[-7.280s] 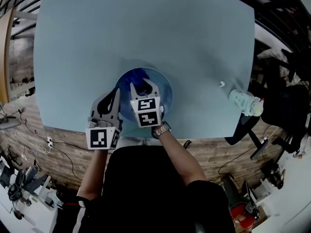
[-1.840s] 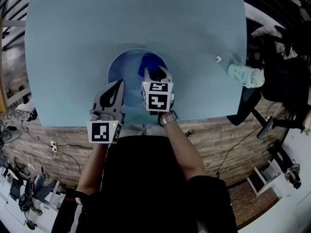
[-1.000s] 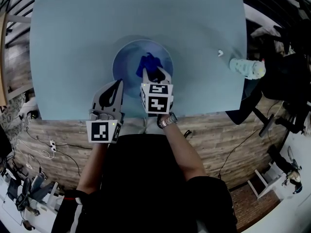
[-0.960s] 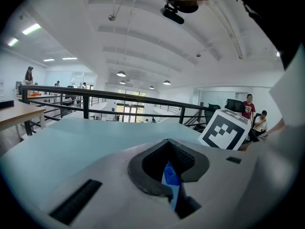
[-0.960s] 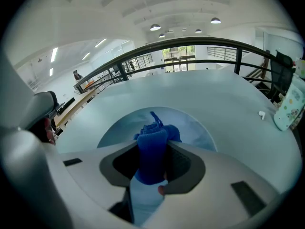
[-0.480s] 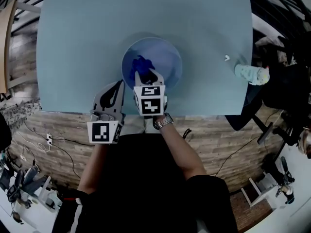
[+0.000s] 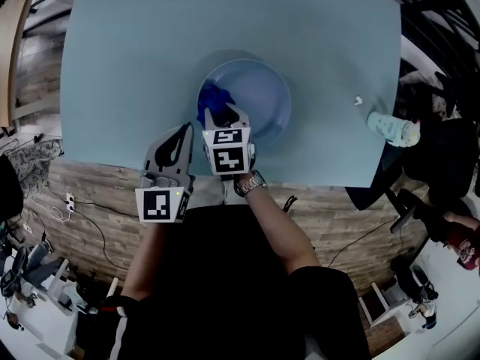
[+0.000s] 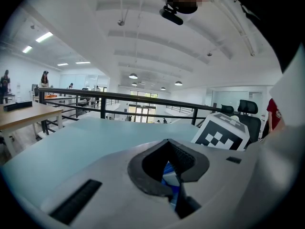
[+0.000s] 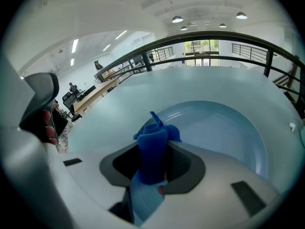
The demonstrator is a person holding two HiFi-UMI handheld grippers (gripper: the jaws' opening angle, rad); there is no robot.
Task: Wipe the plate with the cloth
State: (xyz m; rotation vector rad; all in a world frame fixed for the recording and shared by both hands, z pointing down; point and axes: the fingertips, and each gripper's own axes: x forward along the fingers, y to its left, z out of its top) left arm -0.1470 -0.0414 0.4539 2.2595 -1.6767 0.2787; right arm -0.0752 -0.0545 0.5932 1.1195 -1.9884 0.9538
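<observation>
Your right gripper (image 7: 226,115) has its fingers clamped on the blue cloth (image 7: 213,99), which sticks out past their tips onto the plate's (image 7: 268,96) left side. Your left gripper (image 7: 182,131) hangs at the desk (image 7: 135,51) edge, fingers together.

The right gripper (image 7: 225,114) covers the plate's (image 7: 262,88) near-left rim and the cloth's (image 7: 213,100) near end in the head view, whose top edge cuts off the table's (image 7: 135,51) far edge. A white speck (image 7: 358,100) by the table's right edge is too small to identify, as is any print on the bottle (image 7: 393,129) near it. In the right gripper view, the cloth's lower end drops out of sight between the jaws. In the left gripper view, the left gripper's (image 8: 167,143) body blocks the lower frame; a blue-and-white sliver (image 8: 170,179) in its gap cannot be made out.
</observation>
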